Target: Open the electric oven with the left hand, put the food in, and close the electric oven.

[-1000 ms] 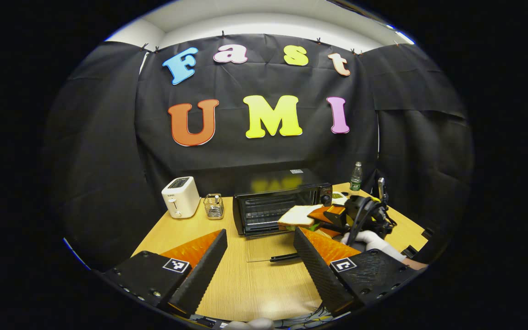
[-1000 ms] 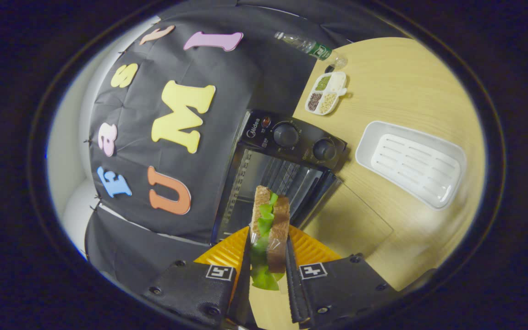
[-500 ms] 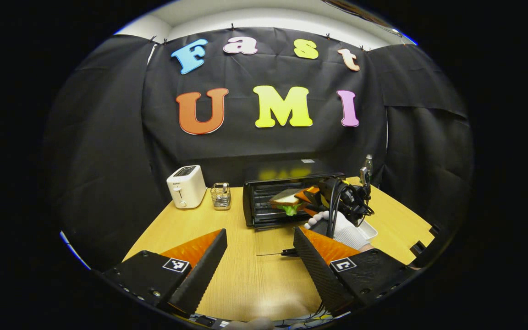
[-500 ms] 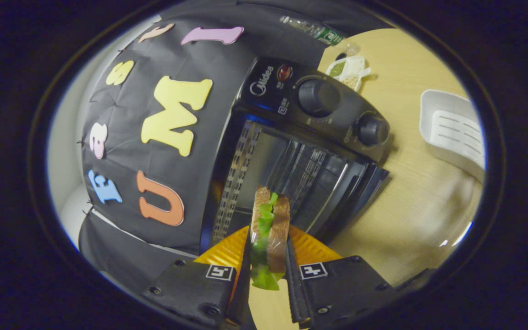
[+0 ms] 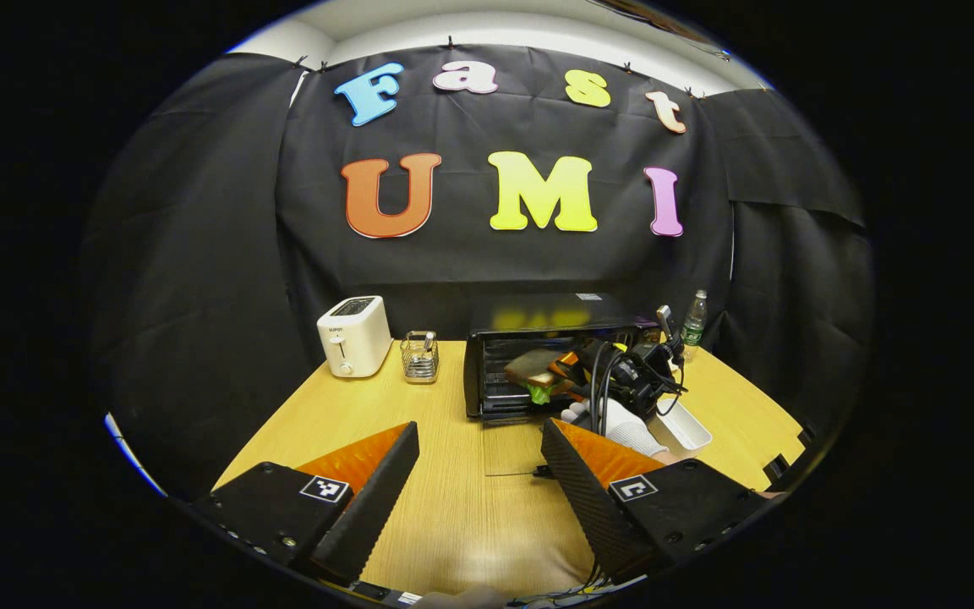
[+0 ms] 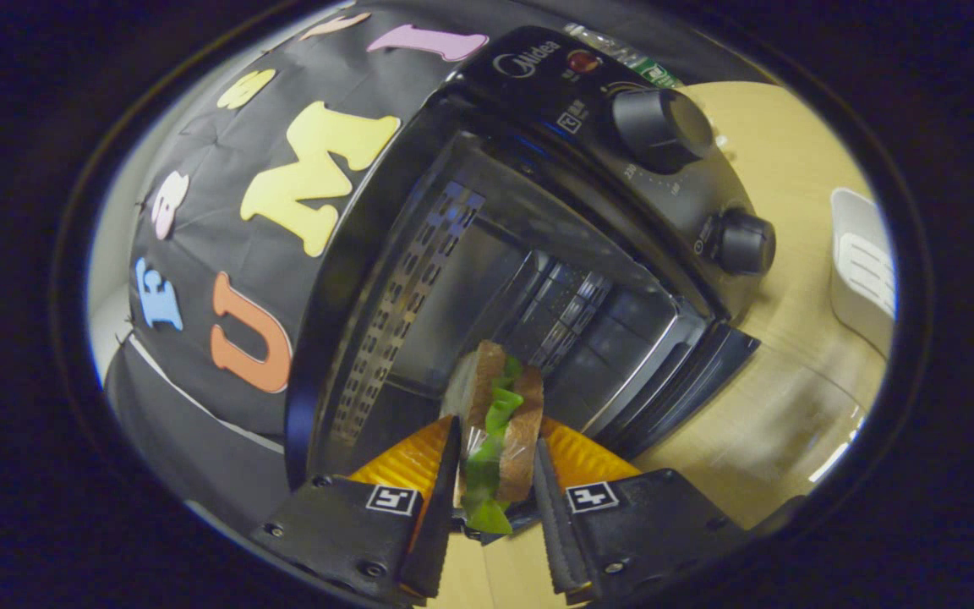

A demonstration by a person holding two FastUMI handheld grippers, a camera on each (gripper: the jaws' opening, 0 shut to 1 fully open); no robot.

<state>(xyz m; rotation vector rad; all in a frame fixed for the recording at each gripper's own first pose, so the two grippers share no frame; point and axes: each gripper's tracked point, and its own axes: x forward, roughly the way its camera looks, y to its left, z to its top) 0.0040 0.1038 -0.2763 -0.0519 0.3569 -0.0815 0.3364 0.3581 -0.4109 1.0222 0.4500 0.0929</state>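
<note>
The black electric oven (image 5: 529,338) stands at the back of the table, its glass door (image 5: 514,447) folded down flat. In the right gripper view the oven cavity (image 6: 487,279) looms close. My right gripper (image 6: 494,478) is shut on a sandwich (image 6: 495,414) of brown bread and green lettuce, whose front end reaches into the oven's mouth above the rack. From the left gripper view, that right gripper (image 5: 567,378) and the sandwich (image 5: 533,370) are at the opening, held by a gloved hand (image 5: 622,420). My left gripper (image 5: 478,474) hangs open over the table's near side, holding nothing.
A white toaster (image 5: 354,336) and a small wire basket (image 5: 420,357) stand left of the oven. A bottle (image 5: 693,319) and a white tray (image 5: 683,425) are to its right. Two knobs (image 6: 660,127) sit on the oven's control panel.
My right gripper has carried the sandwich forward from above the open door into the oven's mouth. The left gripper has drawn back a little and stays open.
</note>
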